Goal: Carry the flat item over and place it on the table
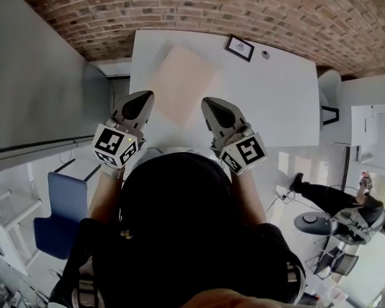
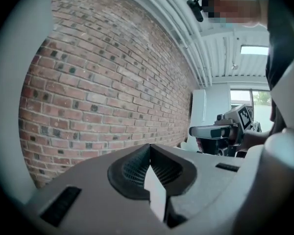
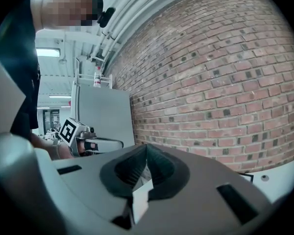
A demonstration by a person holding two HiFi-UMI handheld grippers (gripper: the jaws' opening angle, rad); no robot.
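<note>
Observer: sheet [image 1: 179, 79], pale peach, appears to lie flat on the left half of the white table [image 1: 276, 101], one corner toward the table's near edge; whether it is fully down I cannot tell

Checker: claws?

Observer: left gripper [image 1: 147, 95] hangs over the table's near edge, jaws together tip to tip, nothing clearly pinched. A pale sliver shows in the seam behind the tips; sheet edge or light from below, cannot tell. Right gripper [image 1: 206, 101] likewise pressed together, same sliver, also over the near edge. In the head view both tips sit just beside the sheet's near sides

Checker: handling estimate?

Observer: judged thin, light, probably bendy like card. Not fragile, but it could crease, and would likely droop if taken by one corner. Lying flush on the table it offers little edge to get under. Best hold: two opposite edges, one claw each, pinching shallowly near the middle of each edge
</note>
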